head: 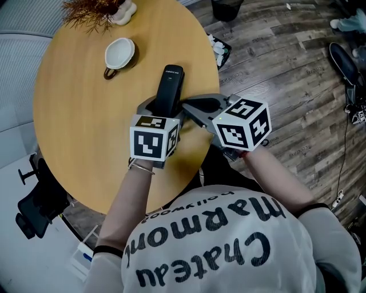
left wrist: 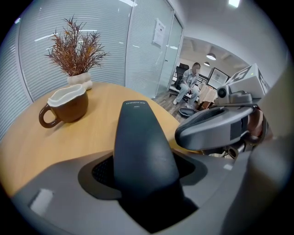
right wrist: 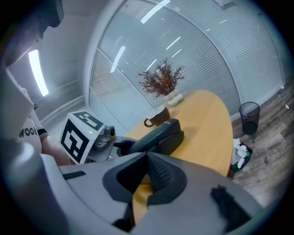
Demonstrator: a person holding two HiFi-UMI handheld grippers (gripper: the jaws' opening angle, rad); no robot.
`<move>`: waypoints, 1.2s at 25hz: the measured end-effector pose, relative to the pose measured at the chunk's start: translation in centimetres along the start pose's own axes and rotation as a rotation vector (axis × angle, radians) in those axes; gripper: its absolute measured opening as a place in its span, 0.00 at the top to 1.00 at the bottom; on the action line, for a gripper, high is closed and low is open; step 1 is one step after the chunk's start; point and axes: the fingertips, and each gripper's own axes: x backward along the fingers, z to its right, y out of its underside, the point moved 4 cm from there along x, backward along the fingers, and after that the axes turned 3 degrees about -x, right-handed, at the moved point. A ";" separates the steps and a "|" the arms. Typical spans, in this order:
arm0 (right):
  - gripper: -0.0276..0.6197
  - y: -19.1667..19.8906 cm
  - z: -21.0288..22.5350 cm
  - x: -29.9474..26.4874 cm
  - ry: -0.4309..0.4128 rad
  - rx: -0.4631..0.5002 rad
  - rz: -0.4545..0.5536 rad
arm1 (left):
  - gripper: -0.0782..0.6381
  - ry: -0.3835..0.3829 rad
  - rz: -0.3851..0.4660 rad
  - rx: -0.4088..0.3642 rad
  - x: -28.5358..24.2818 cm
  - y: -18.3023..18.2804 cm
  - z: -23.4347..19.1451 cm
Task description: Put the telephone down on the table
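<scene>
Closest to the head camera is the person's grey printed shirt (head: 229,246), and just past it both hands are held out over the round wooden desk (head: 74,126). Left claw (head: 167,106) is clamped on the lower end of the black telephone (head: 171,83), one jaw on each long side, which makes sense since it's a slim handset and that's the easy way to pinch it. The telephone sticks out tilted over the middle of the desk with its far end aimed toward the brown mug (head: 119,54). From the right gripper view it looks lifted off the wood, though that's hard to call for sure.

Right claw (head: 197,106) sits just beside the telephone with its jaw tips together and nothing in them, so it's probably just parked nearby, not helping.

Best guess is the put-down isn't done yet. There's plenty of bare desk under the handset, well apart from the mug and the dried plant (head: 91,11), so lowering it flat there looks safe.
</scene>
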 end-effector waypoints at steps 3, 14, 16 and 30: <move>0.94 0.1 0.0 0.1 -0.004 -0.004 0.003 | 0.42 -0.005 -0.001 -0.005 0.0 0.0 0.1; 0.94 -0.2 0.5 0.5 0.008 -0.008 0.039 | 0.41 -0.028 -0.005 -0.020 -0.1 0.0 0.3; 0.93 -0.3 0.6 0.7 0.019 -0.007 0.048 | 0.41 -0.042 -0.007 -0.017 -0.2 0.1 0.3; 0.93 0.6 1.1 1.6 0.039 -0.028 0.052 | 0.22 -0.066 0.028 -0.005 0.6 0.5 0.1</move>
